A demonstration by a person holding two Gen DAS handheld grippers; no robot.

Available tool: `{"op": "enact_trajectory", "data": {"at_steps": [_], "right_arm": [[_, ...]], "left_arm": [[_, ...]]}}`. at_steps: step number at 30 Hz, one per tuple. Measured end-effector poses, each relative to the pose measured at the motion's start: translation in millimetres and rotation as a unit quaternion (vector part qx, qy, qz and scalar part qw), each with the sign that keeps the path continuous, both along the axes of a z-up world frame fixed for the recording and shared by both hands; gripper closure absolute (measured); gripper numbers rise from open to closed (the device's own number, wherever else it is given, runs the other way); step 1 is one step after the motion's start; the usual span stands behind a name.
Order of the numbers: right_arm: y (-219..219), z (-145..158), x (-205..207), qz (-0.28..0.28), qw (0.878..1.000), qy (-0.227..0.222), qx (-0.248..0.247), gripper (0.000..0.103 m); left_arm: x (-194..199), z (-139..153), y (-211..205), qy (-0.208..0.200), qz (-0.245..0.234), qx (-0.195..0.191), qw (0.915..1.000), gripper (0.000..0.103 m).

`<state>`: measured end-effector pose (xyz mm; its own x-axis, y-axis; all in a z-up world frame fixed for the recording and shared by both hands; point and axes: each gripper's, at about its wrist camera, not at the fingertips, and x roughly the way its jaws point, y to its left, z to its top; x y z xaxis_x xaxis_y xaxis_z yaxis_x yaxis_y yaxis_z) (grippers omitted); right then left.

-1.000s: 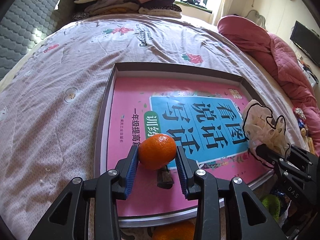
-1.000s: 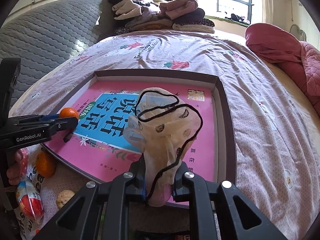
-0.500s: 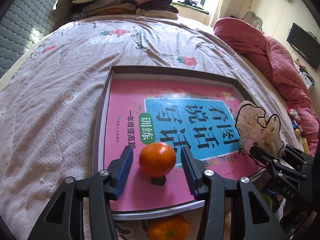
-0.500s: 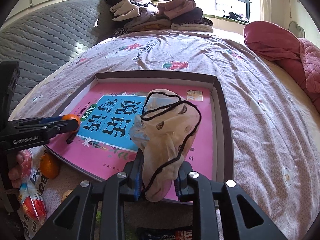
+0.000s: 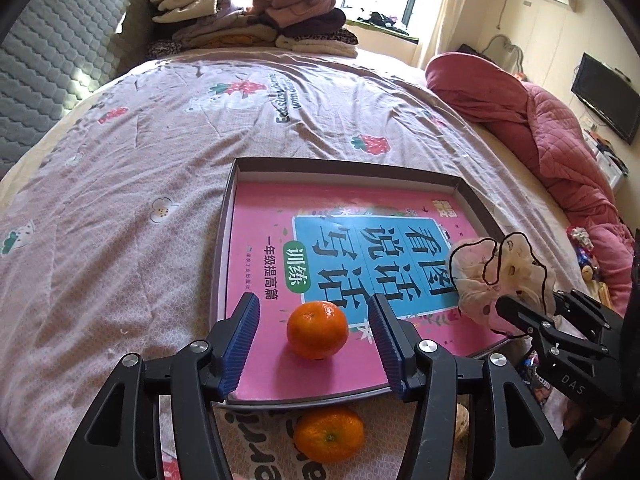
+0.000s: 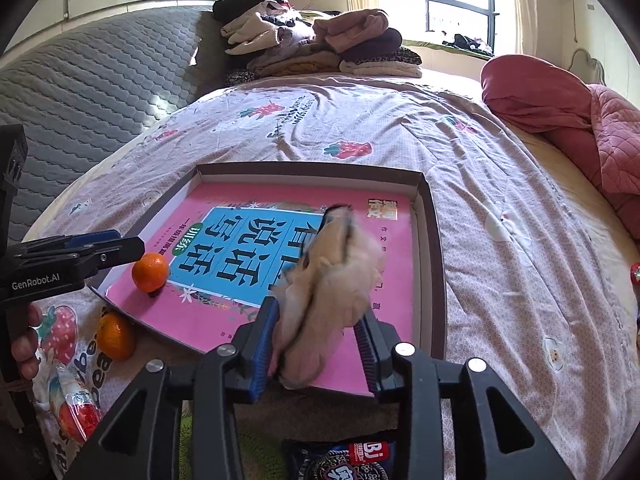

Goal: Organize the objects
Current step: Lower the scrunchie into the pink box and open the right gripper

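Note:
An orange tangerine (image 5: 317,330) rests on the pink book (image 5: 272,216) inside the dark-rimmed tray (image 5: 224,248) on the bed. My left gripper (image 5: 312,302) is opening, and its blue pads stand clear of the fruit on both sides. A second tangerine (image 5: 329,434) lies on the bedsheet just outside the tray's near rim. My right gripper (image 6: 316,312) is also opening over the tray's near right corner (image 6: 434,248). A cream cloth with black trim (image 6: 332,300), blurred, slumps loosely between its jaws onto the book. The left gripper (image 6: 120,250) and the tangerine (image 6: 150,272) show at the left.
Folded clothes (image 5: 256,20) are stacked at the head of the bed. A pink quilt (image 5: 540,120) is bunched along the right side. Snack packets (image 6: 344,456) and a red-and-white wrapper (image 6: 76,412) lie near the front edge. A person's fingers (image 6: 24,344) hold the left gripper's handle.
Both grippers' jaws have spread. The left one let go of the tangerine, which now sits on the book, and drew back upward. The cloth, upright before, has sagged forward between the right jaws.

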<state>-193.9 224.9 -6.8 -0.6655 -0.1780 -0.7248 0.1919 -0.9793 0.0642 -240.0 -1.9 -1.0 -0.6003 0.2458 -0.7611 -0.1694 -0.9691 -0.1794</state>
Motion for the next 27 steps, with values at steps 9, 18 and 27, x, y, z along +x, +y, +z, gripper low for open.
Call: {"op": "enact_trajectory", "data": {"at_steps": [9, 18, 27], "right_arm": [[1.7, 10.3, 2.9, -0.006, 1.0, 0.025, 0.014, 0.053], [2.1, 24.1, 10.9, -0.007, 0.999, 0.044, 0.018, 0.052], [1.5, 44.7, 29.1, -0.004, 0.996, 0.08, 0.028, 0.052]], "left_arm": [[17.9, 17.6, -4.5, 0.023, 0.011, -0.002, 0.9997, 0.044], [32.4, 34.8, -10.3, 0.043, 0.018, -0.004, 0.9989, 0.037], [55.5, 50.3, -16.3, 0.061, 0.028, -0.001, 0.9977, 0.033]]}}
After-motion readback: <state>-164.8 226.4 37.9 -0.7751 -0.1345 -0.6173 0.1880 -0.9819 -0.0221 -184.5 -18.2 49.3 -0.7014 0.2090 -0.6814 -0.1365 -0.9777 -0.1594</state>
